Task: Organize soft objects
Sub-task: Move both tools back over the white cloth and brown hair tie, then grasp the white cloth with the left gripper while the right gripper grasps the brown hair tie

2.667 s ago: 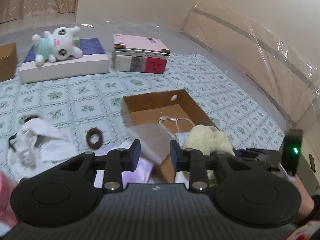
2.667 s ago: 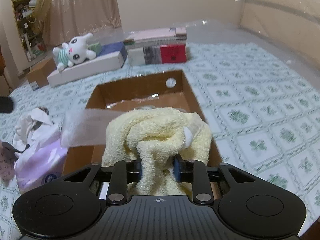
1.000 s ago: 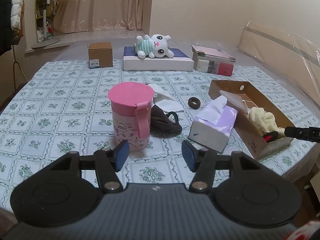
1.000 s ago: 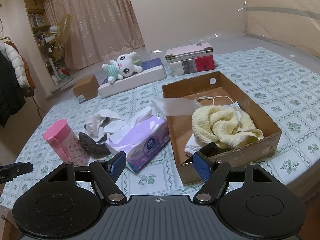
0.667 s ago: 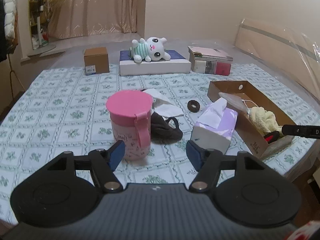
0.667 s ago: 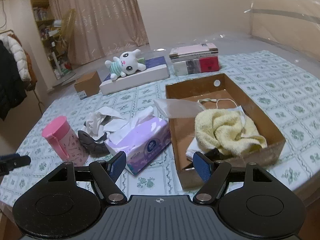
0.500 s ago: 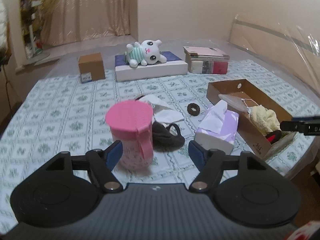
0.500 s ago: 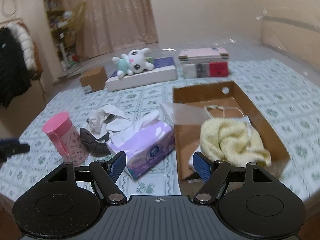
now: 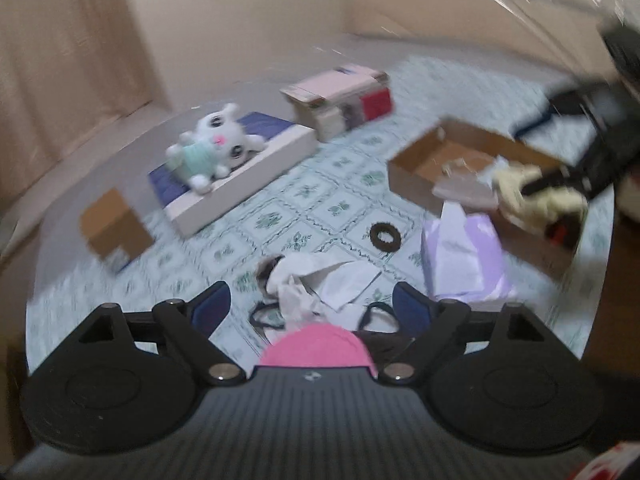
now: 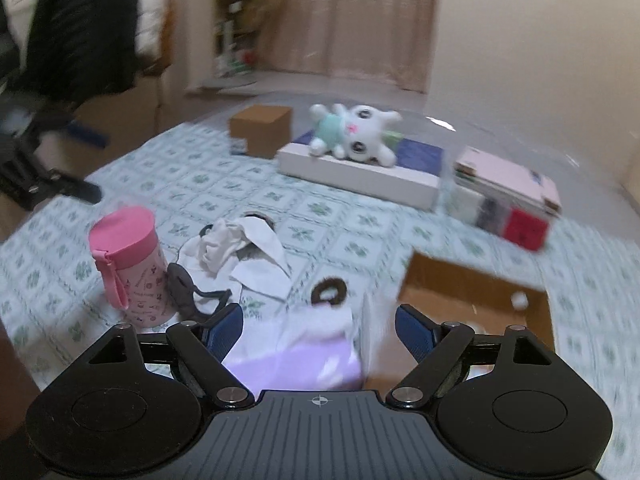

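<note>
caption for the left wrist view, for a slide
Open left gripper above pink cup; yellow towel in cardboard box.

Tablecloth (image 10: pixel 360 216): white, green floral squares. Pink lidded cup (image 10: pixel 130 266). Lilac tissue box (image 9: pixel 464 264). Pale yellow towel (image 9: pixel 536 196) in brown cardboard box (image 9: pixel 416 176). White plush bunny (image 10: pixel 356 130), mint shirt. Dark brown hair tie (image 9: pixel 385 237).

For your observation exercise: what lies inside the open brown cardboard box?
Inside the open brown cardboard box lie a crumpled pale yellow towel and some white material with a thin cord. The towel hides whatever is beneath it.
</note>
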{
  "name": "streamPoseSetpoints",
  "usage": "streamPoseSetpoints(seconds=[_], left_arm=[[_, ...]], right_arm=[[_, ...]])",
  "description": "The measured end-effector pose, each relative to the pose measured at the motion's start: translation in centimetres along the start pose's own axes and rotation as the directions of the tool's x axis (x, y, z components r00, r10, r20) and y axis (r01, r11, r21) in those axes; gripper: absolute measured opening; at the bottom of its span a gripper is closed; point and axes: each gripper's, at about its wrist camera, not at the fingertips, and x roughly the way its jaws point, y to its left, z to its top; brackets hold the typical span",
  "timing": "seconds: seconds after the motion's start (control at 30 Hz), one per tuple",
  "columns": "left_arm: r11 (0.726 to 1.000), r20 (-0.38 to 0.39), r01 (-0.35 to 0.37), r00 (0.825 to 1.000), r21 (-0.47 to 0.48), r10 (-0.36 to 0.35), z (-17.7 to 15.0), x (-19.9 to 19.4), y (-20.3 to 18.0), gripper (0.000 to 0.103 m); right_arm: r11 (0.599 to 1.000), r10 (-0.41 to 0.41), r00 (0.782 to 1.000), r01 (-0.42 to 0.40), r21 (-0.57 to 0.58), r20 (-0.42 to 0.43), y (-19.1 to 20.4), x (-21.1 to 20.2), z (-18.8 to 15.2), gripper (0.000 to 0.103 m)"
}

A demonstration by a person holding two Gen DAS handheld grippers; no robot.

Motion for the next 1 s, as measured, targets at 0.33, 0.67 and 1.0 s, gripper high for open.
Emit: streamPoseSetpoints(seconds=[0.33, 0.67, 1.0], left_arm=[[0.966, -0.101, 0.150, 0.986, 0.212, -0.131, 3.1, 8.0, 4.9, 0.087], [0.876, -0.275, 0.328, 0.932, 0.354, -0.238, 2.3, 17.0, 5.9, 0.087], [0.811, -0.373, 0.440, 0.878, 0.385, -0.300, 1.1, 22.7, 5.4, 0.085]], right_arm=[[0.971, 0.091, 0.986, -0.120, -0.205, -0.143, -1.5, 9.3, 4.5, 0.083], [0.939, 0.157, 0.936, -0.240, -0.246, -0.316, -2.6, 18.3, 6.5, 0.083], [0.928, 0.158, 0.896, -0.278, -0.247, -0.414, -2.8, 23.6, 6.2, 0.083]])
